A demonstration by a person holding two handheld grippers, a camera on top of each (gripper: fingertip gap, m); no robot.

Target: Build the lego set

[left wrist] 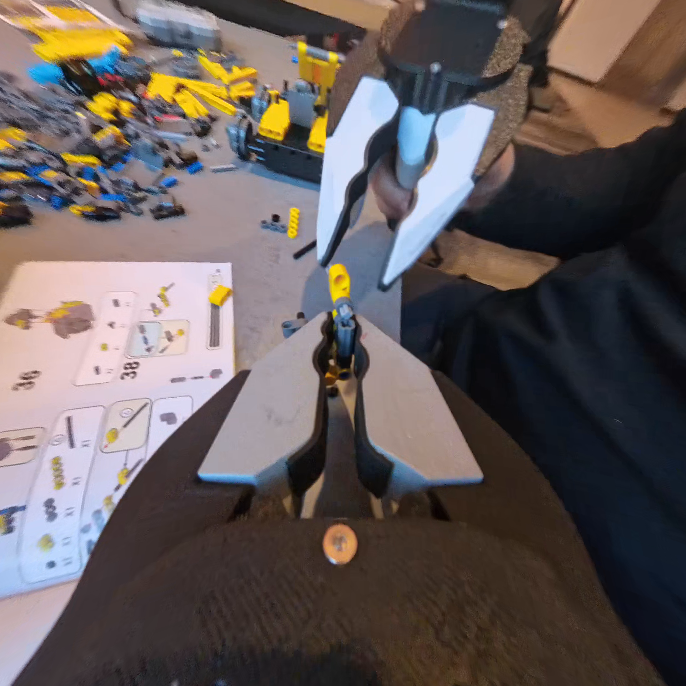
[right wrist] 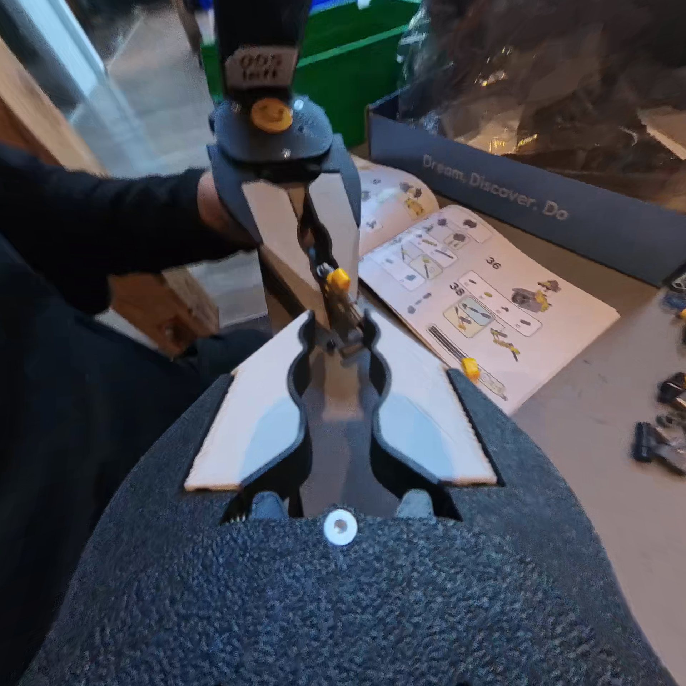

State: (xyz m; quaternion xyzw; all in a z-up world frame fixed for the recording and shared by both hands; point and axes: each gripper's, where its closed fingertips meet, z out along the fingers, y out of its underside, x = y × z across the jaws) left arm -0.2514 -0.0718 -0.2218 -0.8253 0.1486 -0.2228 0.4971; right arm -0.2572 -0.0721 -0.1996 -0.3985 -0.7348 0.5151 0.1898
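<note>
Your left claw (left wrist: 341, 319) is clamped on a small yellow-tipped axle assembly (left wrist: 339, 286); your right claw (left wrist: 354, 274) is spread apart just beside its tip.

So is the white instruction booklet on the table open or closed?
Open. The white instruction booklet lies spread flat on the grey table, printed pages facing up, its far page curling upward.

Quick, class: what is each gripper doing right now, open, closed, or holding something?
Left gripper: closed on a small yellow-and-grey brick assembly.
Right gripper: open, fingers either side of that assembly's end, not clamped.
</note>
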